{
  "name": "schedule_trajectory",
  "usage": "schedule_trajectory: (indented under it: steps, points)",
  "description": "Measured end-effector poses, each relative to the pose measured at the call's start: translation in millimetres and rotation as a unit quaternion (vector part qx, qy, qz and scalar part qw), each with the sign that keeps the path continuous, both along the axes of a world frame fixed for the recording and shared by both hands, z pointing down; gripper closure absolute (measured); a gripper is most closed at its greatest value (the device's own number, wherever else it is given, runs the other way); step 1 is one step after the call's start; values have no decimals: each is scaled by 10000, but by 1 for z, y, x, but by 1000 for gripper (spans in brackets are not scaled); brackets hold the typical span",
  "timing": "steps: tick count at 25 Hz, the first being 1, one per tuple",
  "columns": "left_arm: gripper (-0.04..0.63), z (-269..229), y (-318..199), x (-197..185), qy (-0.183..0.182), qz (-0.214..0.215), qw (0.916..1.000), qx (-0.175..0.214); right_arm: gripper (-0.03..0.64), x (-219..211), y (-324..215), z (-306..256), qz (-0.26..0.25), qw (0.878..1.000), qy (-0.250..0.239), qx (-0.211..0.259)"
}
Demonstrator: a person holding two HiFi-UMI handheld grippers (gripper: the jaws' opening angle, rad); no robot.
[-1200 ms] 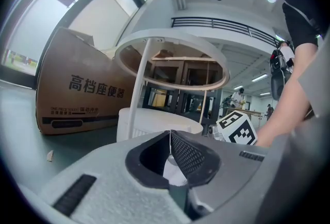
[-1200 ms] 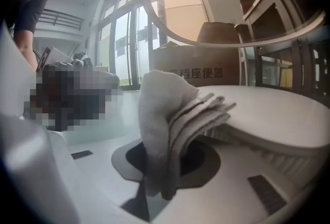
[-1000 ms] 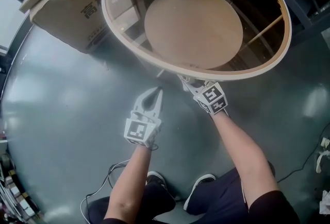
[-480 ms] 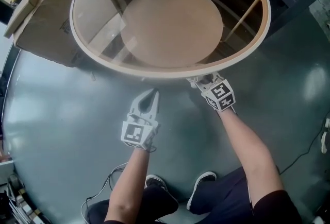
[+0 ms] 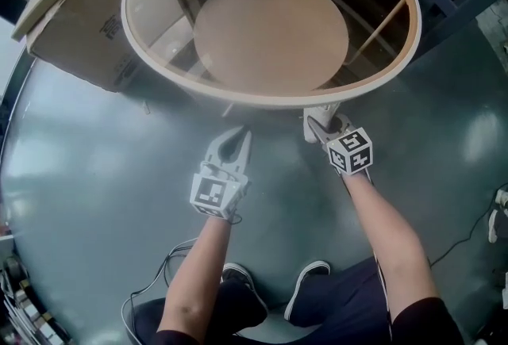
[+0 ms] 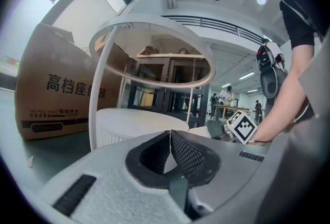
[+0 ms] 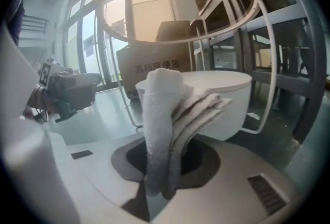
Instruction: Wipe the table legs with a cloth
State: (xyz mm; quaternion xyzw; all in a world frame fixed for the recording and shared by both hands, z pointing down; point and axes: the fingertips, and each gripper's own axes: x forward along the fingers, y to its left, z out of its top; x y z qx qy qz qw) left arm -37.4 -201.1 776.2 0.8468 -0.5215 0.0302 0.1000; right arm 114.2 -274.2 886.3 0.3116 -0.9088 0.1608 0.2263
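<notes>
A round table with a pale rim point(image 5: 274, 100) and a lower round shelf point(image 5: 270, 32) stands ahead of me. Its slim legs show in both gripper views, one leg point(image 6: 95, 104) to the left and another leg point(image 7: 266, 63) to the right. My right gripper point(image 5: 319, 126) point(image 7: 167, 166) sits just below the near rim, shut on a folded white cloth point(image 7: 166, 109) point(image 5: 316, 115) that sticks up from its jaws. My left gripper point(image 5: 240, 134) point(image 6: 169, 134) hovers over the floor to its left, jaws shut with nothing between them.
A large cardboard box point(image 5: 83, 26) point(image 6: 49, 94) lies left of the table. Dark metal shelving point(image 7: 304, 37) stands behind it on the right. The floor point(image 5: 95, 169) is glossy grey-green. My shoes point(image 5: 305, 276) and a cable point(image 5: 155, 296) are near the bottom edge.
My right gripper with the cloth has shifted slightly to the right beneath the table rim. The left gripper has stayed about where it was, still shut.
</notes>
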Motion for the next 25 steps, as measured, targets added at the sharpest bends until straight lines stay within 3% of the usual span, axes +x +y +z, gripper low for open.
schedule_trajectory:
  steps: [3,6,10,13,16,21,25]
  points:
    - [589,0,6,-15,-1,-105,9999,6,532,-73,40,7,-608,9976,-299,-107]
    - [589,0,15,-37,-74,-230,9997,2,532,-148,70,1,-1146,9913,-631,122]
    - [589,6,26,-71,-53,-553,9984,-110,532,-199,90,-5,-1788,9811,-622,393]
    - [589,8,36,-85,-41,-746,9971,-171,532,-207,72,-2,-1846,9806,-514,409]
    - [589,6,49,-89,-26,-850,9961,-219,532,-200,46,12,-1576,9866,-341,238]
    - [589,8,53,-90,-151,-794,9966,-181,532,-180,23,26,-1299,9913,-145,-157]
    - [589,14,48,-86,-2,-845,9960,-273,532,-146,20,33,-1361,9902,138,-287]
